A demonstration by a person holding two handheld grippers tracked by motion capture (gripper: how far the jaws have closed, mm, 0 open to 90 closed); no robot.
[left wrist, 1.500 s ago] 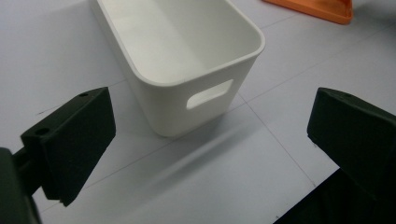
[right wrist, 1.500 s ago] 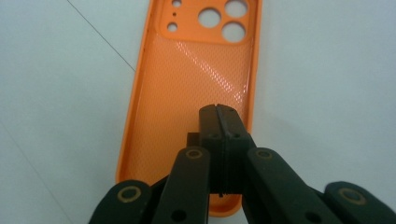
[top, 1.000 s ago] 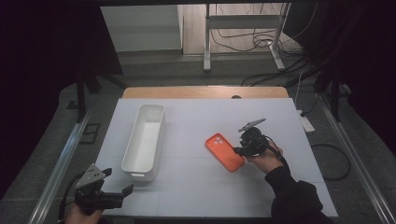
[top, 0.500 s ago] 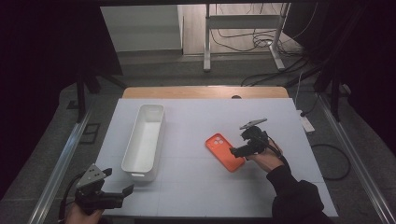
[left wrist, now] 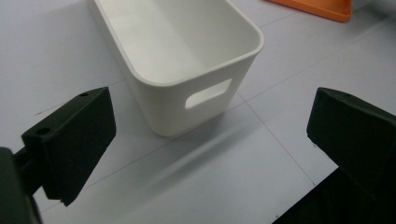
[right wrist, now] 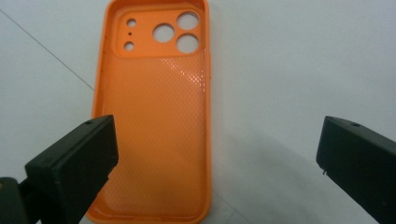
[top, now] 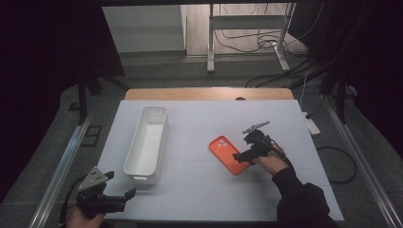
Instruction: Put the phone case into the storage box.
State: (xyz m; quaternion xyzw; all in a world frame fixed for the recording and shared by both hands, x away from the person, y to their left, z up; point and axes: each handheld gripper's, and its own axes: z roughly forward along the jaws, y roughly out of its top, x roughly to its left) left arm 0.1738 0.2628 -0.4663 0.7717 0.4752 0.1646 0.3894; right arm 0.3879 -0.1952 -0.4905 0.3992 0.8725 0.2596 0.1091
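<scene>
One long white plastic bin (top: 146, 142) sits empty; the orange silicone phone case (top: 228, 154) lies hollow-side up, long axis diagonal, camera holes pointing away from the spread right claw (right wrist: 217, 154); left claw (left wrist: 210, 140) spread too.

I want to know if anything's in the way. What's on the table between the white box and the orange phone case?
Nothing. In the high view, the table between the white box and the orange phone case is bare.
</scene>
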